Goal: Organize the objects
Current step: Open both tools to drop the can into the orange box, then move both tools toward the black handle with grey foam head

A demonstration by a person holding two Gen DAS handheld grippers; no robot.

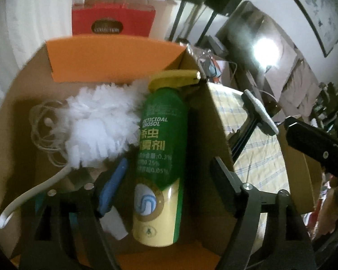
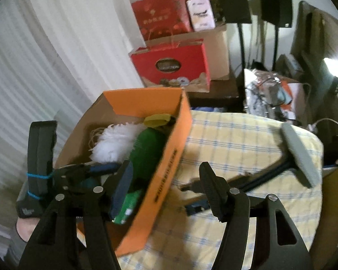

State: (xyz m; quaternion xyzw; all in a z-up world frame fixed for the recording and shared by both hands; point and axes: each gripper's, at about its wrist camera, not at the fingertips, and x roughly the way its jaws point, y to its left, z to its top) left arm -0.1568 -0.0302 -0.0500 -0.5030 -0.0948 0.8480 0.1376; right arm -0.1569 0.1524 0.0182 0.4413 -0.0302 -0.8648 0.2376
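Left wrist view: the left gripper [image 1: 160, 195] hangs over the orange box [image 1: 115, 60], its fingers spread wide apart and holding nothing. Between them, inside the box, lies a green spray can [image 1: 161, 157] with a yellow cap [image 1: 174, 78], resting along the box's right wall. Left of the can sits a white duster [image 1: 97, 123], with a coil of thin cord [image 1: 42, 130] beyond it near the box's left side. A blue-handled tool [image 1: 113, 184] lies just beside the can's lower end, next to the left finger. Right of the box, on the checked cloth [image 1: 254, 144], a squeegee [image 1: 259, 112] lies with its pad raised.

Right wrist view: the right gripper [image 2: 166, 191] stands with its fingers apart, empty, straddling the box's [image 2: 162, 171] right wall; its left finger is inside the box near the can [image 2: 144, 155]. The duster [image 2: 117, 144] shows behind the can. The squeegee [image 2: 297, 155] lies on the cloth [image 2: 232, 139] to the right of the box, well apart from it. Behind the box stands a red carton [image 2: 173, 65].
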